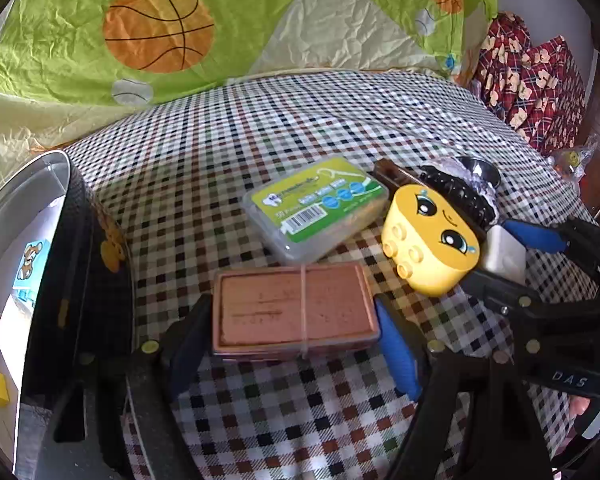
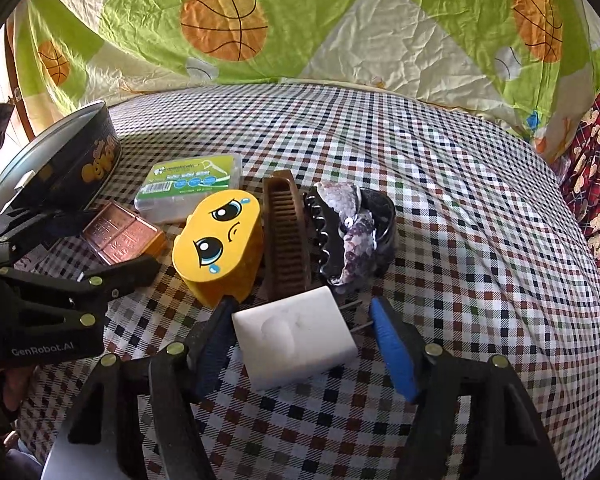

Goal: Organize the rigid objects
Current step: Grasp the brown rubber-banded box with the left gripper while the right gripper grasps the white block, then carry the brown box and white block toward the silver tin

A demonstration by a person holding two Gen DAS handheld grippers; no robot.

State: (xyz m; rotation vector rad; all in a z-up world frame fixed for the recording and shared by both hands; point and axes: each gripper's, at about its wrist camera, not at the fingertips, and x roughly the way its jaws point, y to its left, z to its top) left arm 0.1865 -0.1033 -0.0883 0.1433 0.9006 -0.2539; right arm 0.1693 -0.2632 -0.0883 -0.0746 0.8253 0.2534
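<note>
Left tool (image 1: 294, 334) straddles the pink case (image 1: 296, 312), right tool (image 2: 300, 334) straddles the white charger (image 2: 296, 336), neither clamped yet; next: pinch, lift to tin (image 2: 60, 160) at 10 o'clock.

"GenRobot.AI" stands in pale letters on the black body of the left claw (image 2: 112, 248). "DAS" reads on the right claw (image 1: 476, 256). The green box (image 1: 318, 206) label carries a barcode; its wording is too blurred.
</note>
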